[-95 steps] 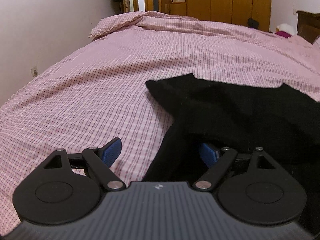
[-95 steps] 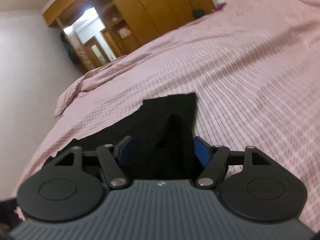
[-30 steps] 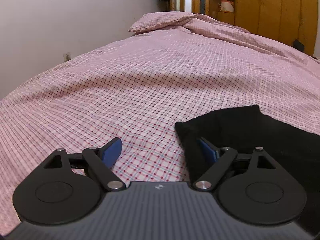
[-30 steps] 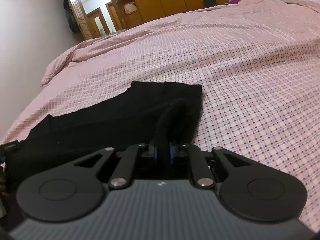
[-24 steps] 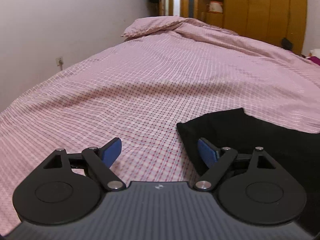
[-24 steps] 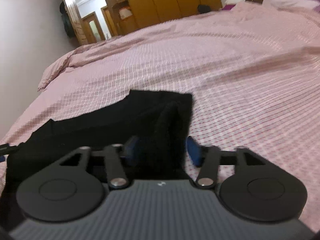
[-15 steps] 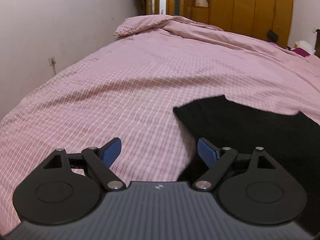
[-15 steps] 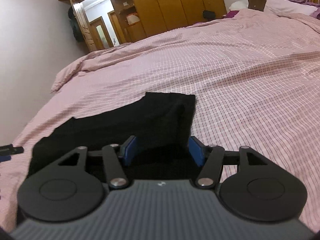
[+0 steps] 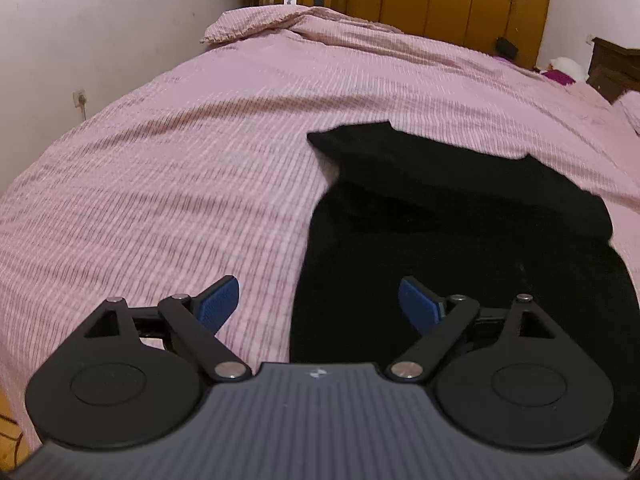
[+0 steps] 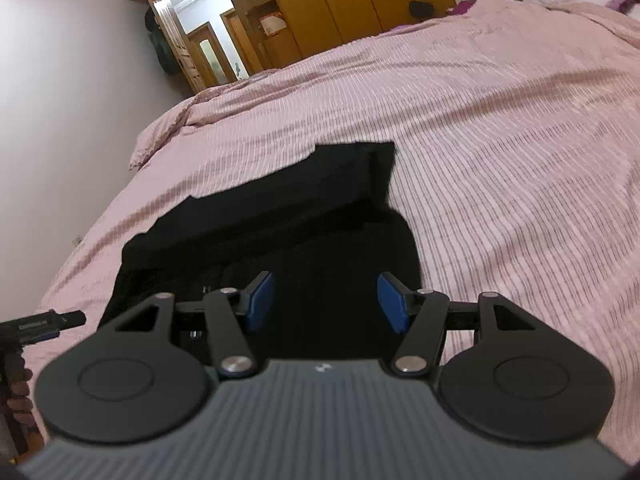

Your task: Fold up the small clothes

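No legible text found. The left tool [image 9: 319, 304] and right tool [image 10: 327, 307] each carry a small pale emblem on the ribbed housing, without letters. White lettering on a black device [image 10: 38, 326] at the right-wrist view's edge is too blurred to read.

Two low wrist views across one bed [image 9: 200, 180], sharing black garment [image 10: 320, 216].

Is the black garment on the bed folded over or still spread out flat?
Folded over. The black garment lies on the pink bedspread with its far part doubled back, a raised layer whose edge crosses the cloth beneath it.
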{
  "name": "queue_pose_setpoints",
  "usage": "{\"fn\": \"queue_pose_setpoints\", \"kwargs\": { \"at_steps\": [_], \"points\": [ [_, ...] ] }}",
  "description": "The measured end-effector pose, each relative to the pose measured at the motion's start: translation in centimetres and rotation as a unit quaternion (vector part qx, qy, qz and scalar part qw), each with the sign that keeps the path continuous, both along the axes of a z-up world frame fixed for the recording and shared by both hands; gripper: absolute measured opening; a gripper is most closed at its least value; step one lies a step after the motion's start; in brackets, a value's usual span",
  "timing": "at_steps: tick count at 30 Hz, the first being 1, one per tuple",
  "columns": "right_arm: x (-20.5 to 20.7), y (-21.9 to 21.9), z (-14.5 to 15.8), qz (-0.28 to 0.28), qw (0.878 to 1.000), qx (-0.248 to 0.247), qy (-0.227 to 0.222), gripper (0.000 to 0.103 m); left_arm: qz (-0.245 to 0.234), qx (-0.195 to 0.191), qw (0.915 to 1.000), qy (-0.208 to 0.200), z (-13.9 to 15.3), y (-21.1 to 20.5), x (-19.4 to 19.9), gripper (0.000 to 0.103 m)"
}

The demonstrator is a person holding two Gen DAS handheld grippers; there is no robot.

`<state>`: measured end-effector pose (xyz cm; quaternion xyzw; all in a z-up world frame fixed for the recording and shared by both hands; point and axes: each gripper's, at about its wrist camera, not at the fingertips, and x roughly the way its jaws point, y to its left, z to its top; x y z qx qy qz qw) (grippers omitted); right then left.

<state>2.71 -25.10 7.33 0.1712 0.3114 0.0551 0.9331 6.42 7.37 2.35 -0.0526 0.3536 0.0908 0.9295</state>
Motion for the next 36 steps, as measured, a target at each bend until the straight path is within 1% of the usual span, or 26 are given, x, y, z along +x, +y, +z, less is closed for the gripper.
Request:
{"fn": "queue_pose_setpoints", "kwargs": {
  "at_steps": [2,4,8,10,12,15,17,19,22,26,28,31,36],
  "points": [
    [-1.0,-0.3,-0.6,-0.003,1.000,0.009,0.010,0.060,-0.008,0.005,0.9999,0.004,-0.6,-0.5,-1.5,0.092],
    [-2.0,-0.5,-1.3,-0.007,1.000,0.009,0.021,0.060,-0.015,0.000,0.9998,0.013,-1.3,-0.8,-2.7,0.093],
    [-4.0,-0.6,-3.3,-0.005,0.999,0.013,0.050,0.060,-0.031,-0.030,0.9980,0.047,-3.6,-0.9,-4.2,0.095],
    [-4.8,-0.6,-4.5,0.001,0.998,0.020,0.063,0.059,-0.031,-0.041,0.9967,0.062,-4.8,-0.9,-4.7,0.095],
    [-5.3,-0.5,-5.4,0.008,0.998,0.017,0.068,0.058,-0.036,-0.046,0.9957,0.072,-5.9,-1.0,-5.1,0.095],
    [-5.8,-0.1,-5.9,0.012,0.998,0.006,0.062,0.058,-0.050,-0.047,0.9956,0.064,-6.9,-1.3,-6.0,0.098],
    [-6.0,0.2,-6.1,0.010,0.998,0.005,0.065,0.058,-0.054,-0.065,0.9947,0.058,-7.4,-1.3,-6.6,0.103],
    [-6.1,0.4,-6.6,0.007,0.998,0.003,0.064,0.058,-0.062,-0.080,0.9933,0.055,-7.6,-1.2,-7.0,0.103],
    [-6.5,0.3,-7.0,0.002,0.999,0.005,0.054,0.058,-0.070,-0.085,0.9925,0.053,-7.6,-1.2,-7.4,0.103],
    [-6.9,0.1,-7.3,-0.003,0.999,0.010,0.041,0.058,-0.073,-0.081,0.9932,0.040,-7.9,-1.2,-8.2,0.103],
    [-7.2,0.4,-7.3,-0.001,0.999,0.001,0.033,0.058,-0.080,-0.061,0.9937,0.050,-7.8,-1.9,-8.5,0.103],
    [-7.7,0.9,-7.2,0.009,0.999,-0.012,0.036,0.058,-0.083,-0.029,0.9942,0.063,-7.9,-3.1,-8.3,0.103],
    [-8.2,1.2,-7.2,0.016,0.999,-0.018,0.041,0.059,-0.082,-0.029,0.9944,0.060,-7.8,-3.7,-9.2,0.103]
  ]
}}
